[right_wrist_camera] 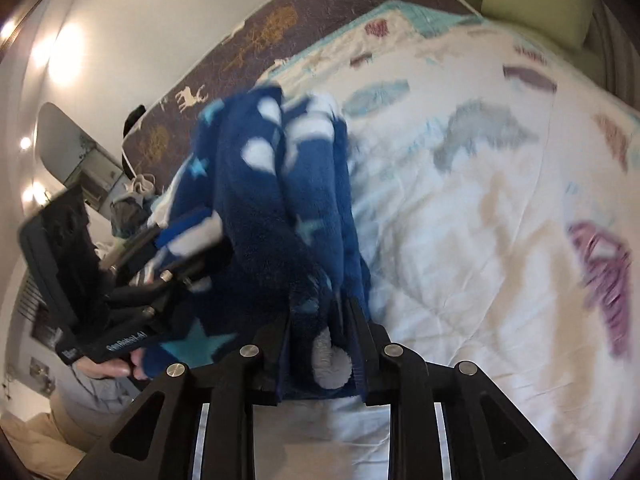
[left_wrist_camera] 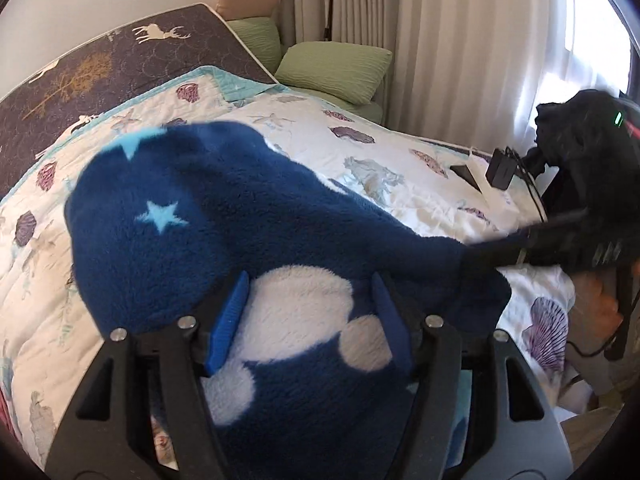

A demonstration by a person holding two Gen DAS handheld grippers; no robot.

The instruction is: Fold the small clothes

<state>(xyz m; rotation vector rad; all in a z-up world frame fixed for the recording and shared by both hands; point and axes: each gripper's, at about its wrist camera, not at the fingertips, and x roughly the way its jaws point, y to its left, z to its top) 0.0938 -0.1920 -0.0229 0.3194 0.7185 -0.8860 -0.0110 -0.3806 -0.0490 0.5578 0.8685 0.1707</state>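
Observation:
A dark blue fleece garment (left_wrist_camera: 192,216) with pale stars and white cloud patches hangs stretched between both grippers above the bed. In the left wrist view my left gripper (left_wrist_camera: 310,296) has a thick bunch of it filling the wide gap between its blue pads (left_wrist_camera: 230,320). One end runs right into the tips of my right gripper (left_wrist_camera: 484,254). In the right wrist view the right gripper (right_wrist_camera: 320,320) stands narrow, with folded fleece (right_wrist_camera: 260,200) pressed between its fingers. At the left, the left gripper (right_wrist_camera: 176,236) grips the other side, held by a hand (right_wrist_camera: 108,368).
Under the garment lies a white quilt (left_wrist_camera: 360,152) with shell prints, on a dark deer-print mattress (left_wrist_camera: 100,68). Green cushions (left_wrist_camera: 332,68) and pale curtains (left_wrist_camera: 440,40) stand behind. A small black device (left_wrist_camera: 500,170) with a cable sits at the bed's right edge.

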